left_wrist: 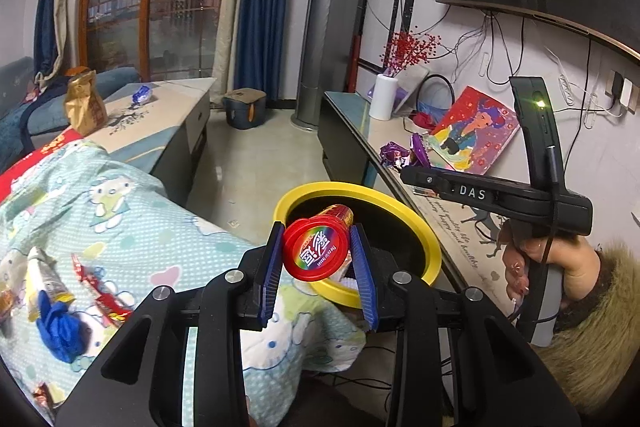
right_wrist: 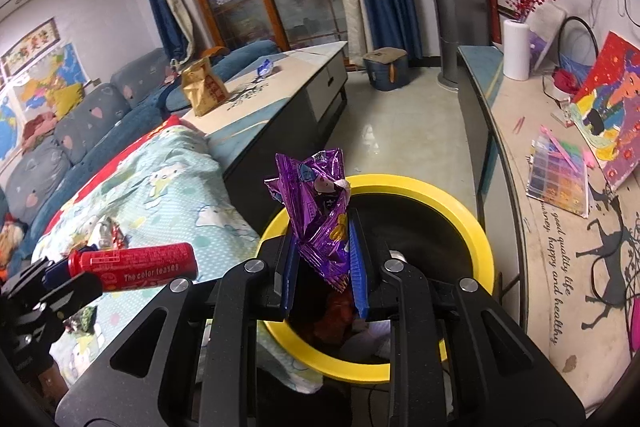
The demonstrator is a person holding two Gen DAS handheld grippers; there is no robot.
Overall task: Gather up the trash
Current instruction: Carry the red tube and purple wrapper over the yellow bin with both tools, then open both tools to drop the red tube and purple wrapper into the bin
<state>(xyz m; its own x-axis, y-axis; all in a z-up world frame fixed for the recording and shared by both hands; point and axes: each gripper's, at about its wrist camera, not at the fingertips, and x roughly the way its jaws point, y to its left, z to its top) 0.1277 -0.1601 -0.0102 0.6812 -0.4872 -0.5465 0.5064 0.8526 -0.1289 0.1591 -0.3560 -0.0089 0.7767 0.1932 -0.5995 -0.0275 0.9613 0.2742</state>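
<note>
My left gripper is shut on a red candy tube with a rainbow lid, held at the near rim of the yellow-rimmed trash bin. The same tube shows in the right wrist view, left of the bin. My right gripper is shut on a crumpled purple foil wrapper, held over the bin's near side. The right gripper also shows in the left wrist view, with the wrapper at its tip. Trash lies inside the bin.
More wrappers and a blue scrap lie on the cartoon-print blanket. A coffee table holds a brown paper bag. A TV cabinet stands to the right with a painting, a vase and a bead box.
</note>
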